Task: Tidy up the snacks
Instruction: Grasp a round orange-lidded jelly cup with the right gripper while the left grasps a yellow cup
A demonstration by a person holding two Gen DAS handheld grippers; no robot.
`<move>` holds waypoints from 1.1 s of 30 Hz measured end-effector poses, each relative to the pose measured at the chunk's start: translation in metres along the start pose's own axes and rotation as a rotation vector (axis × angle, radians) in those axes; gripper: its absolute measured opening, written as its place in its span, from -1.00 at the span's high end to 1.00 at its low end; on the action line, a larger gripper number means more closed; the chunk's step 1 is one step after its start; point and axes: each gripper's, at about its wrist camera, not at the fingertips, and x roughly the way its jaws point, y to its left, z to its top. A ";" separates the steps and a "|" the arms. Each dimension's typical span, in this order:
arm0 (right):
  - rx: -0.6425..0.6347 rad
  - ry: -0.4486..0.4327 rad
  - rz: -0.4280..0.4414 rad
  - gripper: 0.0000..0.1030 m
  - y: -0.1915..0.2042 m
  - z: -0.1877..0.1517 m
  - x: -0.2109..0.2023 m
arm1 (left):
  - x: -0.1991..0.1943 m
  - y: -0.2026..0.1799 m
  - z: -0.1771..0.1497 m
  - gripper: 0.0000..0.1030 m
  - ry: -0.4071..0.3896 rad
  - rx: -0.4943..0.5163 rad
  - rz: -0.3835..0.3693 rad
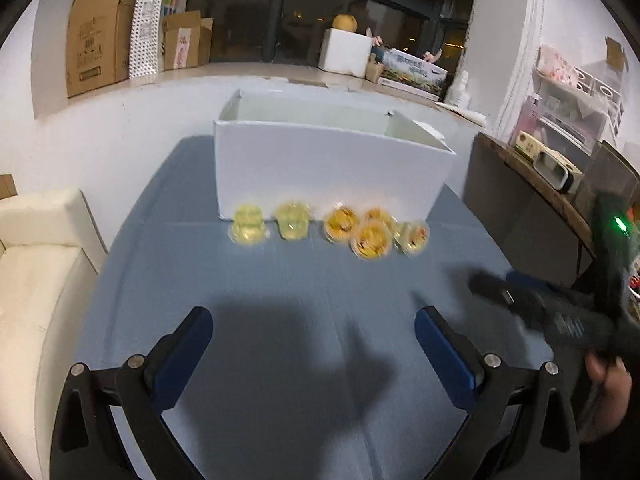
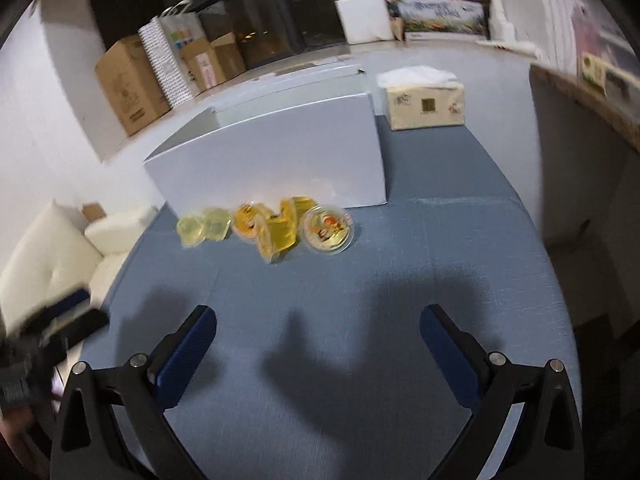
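Several small jelly cups lie in a row on the blue table [image 1: 280, 320] in front of a white open box [image 1: 328, 168]. Two are pale yellow [image 1: 248, 230] and the others are orange [image 1: 372, 238]. In the right wrist view the same cups [image 2: 276, 228] and box [image 2: 272, 152] appear, with one lidded orange cup [image 2: 328, 230] at the right end. My left gripper [image 1: 314, 322] is open and empty, well short of the cups. My right gripper [image 2: 318, 320] is open and empty too, and it shows blurred at the right of the left wrist view [image 1: 540, 308].
A tissue pack [image 2: 424, 104] stands behind the box at the right. A cream sofa [image 1: 36, 248] is left of the table. A dark cabinet [image 1: 520, 208] stands at the right. Cardboard boxes [image 1: 100, 36] line the window ledge.
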 end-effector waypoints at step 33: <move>0.016 0.039 0.038 0.00 -0.003 0.028 0.050 | 0.037 0.018 0.015 -1.00 0.023 0.023 0.100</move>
